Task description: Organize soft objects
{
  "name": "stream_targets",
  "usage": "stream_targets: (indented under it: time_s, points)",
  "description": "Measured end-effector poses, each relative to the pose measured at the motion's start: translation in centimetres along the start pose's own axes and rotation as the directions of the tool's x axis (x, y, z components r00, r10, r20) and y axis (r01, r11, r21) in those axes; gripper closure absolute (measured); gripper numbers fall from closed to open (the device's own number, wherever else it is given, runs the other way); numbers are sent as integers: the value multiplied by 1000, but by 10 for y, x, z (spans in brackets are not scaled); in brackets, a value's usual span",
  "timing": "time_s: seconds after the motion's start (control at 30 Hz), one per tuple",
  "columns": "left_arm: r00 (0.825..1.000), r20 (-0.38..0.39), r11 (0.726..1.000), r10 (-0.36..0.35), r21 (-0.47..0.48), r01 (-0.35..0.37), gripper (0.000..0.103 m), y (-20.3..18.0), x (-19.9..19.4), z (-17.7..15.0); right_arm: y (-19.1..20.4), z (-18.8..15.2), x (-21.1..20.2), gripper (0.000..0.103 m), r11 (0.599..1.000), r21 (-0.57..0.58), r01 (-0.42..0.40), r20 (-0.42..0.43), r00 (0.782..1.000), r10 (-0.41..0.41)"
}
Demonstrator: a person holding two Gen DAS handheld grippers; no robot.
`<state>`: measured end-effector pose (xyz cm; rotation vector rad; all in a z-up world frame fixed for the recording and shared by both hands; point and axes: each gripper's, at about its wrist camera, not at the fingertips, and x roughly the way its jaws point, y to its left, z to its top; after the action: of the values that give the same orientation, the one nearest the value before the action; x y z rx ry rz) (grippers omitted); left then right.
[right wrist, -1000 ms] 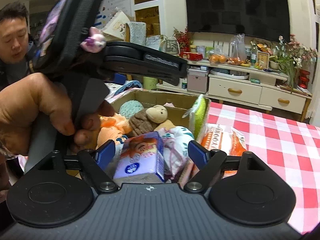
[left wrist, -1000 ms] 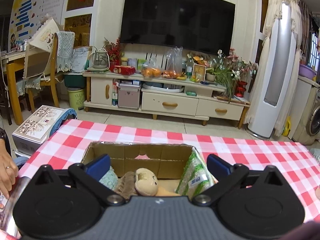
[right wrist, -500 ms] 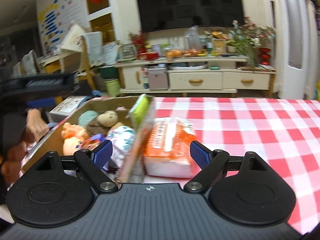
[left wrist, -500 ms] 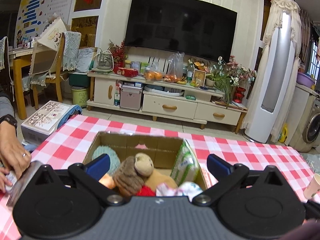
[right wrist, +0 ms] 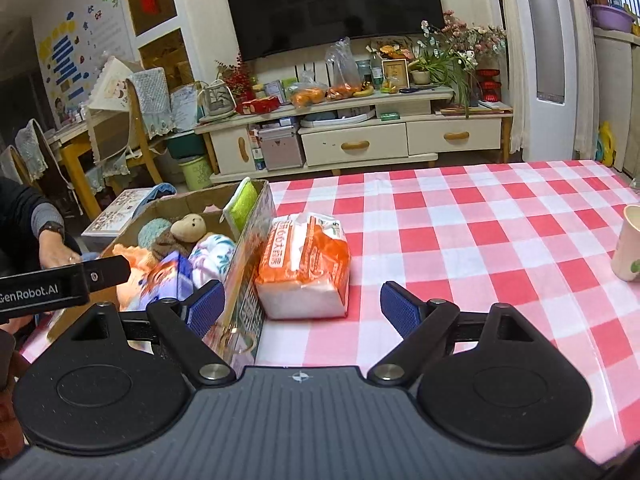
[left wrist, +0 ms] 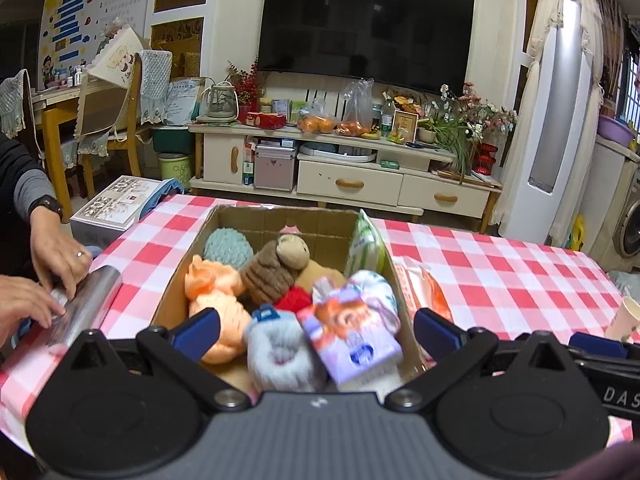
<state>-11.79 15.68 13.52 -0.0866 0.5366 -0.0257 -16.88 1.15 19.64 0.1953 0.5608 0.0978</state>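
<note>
A cardboard box [left wrist: 276,216] on the checked table holds several soft things: an orange plush [left wrist: 214,288], a brown plush [left wrist: 276,266], a teal ball [left wrist: 227,247], a grey sock [left wrist: 280,356], a purple tissue pack [left wrist: 348,336] and a green pack [left wrist: 362,246] upright against its right wall. An orange tissue pack [right wrist: 304,264] lies on the table just right of the box [right wrist: 250,240]. My left gripper [left wrist: 316,330] is open and empty above the box's near end. My right gripper [right wrist: 302,304] is open and empty, just short of the orange pack.
Another person's hands [left wrist: 56,256] rest on a shiny roll [left wrist: 86,300] at the table's left edge. A paper cup [right wrist: 630,244] stands at the right. The checked table [right wrist: 480,232] stretches right of the box. A TV stand [left wrist: 344,160] is beyond the table.
My left gripper pulled back and up, so more of the box shows. My right gripper swung right, off the box, and now faces the orange tissue pack.
</note>
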Motion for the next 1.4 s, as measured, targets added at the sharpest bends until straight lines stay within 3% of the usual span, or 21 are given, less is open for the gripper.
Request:
stream_targets:
  time_s: [0.77, 1.4]
  points:
    - [997, 74, 997, 18, 68, -23, 1, -16, -74, -26, 18, -28, -77, 0, 997, -80, 4, 59, 998, 1]
    - [991, 121, 993, 59, 93, -71, 1, -14, -89, -33, 25, -32, -83, 0, 994, -109, 3, 72, 997, 5]
